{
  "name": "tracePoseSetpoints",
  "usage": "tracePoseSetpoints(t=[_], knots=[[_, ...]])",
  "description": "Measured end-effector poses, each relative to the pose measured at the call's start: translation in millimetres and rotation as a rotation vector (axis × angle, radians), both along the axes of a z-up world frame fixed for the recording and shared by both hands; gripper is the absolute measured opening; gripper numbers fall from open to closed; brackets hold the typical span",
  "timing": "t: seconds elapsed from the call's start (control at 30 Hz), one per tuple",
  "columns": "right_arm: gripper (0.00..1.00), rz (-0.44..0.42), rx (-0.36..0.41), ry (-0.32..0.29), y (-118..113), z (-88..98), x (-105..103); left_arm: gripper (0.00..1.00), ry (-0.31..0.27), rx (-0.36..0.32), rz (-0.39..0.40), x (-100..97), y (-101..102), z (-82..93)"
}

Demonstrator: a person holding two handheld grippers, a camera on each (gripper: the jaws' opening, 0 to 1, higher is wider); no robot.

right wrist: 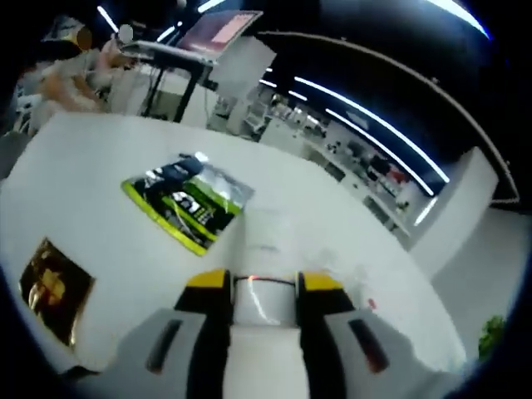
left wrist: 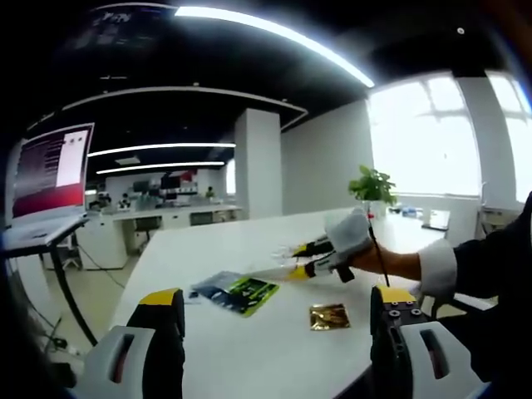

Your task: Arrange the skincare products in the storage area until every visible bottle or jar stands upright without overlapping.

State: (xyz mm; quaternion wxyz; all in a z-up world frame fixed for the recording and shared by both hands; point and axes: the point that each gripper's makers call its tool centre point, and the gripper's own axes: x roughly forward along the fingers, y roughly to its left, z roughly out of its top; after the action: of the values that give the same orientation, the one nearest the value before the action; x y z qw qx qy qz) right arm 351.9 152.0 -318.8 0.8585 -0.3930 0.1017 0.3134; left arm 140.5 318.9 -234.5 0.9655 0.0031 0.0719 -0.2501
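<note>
In the right gripper view my right gripper (right wrist: 264,287) is shut on a white, translucent bottle (right wrist: 268,237) that points forward between the yellow-tipped jaws, above the white table (right wrist: 100,158). A green and black sachet (right wrist: 189,199) lies flat ahead on the left, and a gold sachet (right wrist: 51,283) lies near the table's edge. In the left gripper view my left gripper (left wrist: 278,307) stands wide open with nothing between its jaws, low over the table (left wrist: 249,349). The green sachet (left wrist: 235,291) and gold sachet (left wrist: 329,316) lie just beyond it. A gloved hand holds the right gripper (left wrist: 298,259) further back.
A small potted plant (left wrist: 371,184) stands at the table's far side. A screen on a stand (left wrist: 54,170) is off the table's left edge, also seen as the screen (right wrist: 220,32). A dark sleeve (left wrist: 490,266) reaches in from the right. A person (right wrist: 75,75) is beyond the table.
</note>
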Motion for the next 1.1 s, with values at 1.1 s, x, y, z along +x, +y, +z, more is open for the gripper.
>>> tracePoseSetpoints(t=[1.1], knots=[[0.28, 0.156, -0.665, -0.536, 4, 39.3, -24, 0.95, 0.007, 0.000, -0.013, 1.8, -4, -2.6]])
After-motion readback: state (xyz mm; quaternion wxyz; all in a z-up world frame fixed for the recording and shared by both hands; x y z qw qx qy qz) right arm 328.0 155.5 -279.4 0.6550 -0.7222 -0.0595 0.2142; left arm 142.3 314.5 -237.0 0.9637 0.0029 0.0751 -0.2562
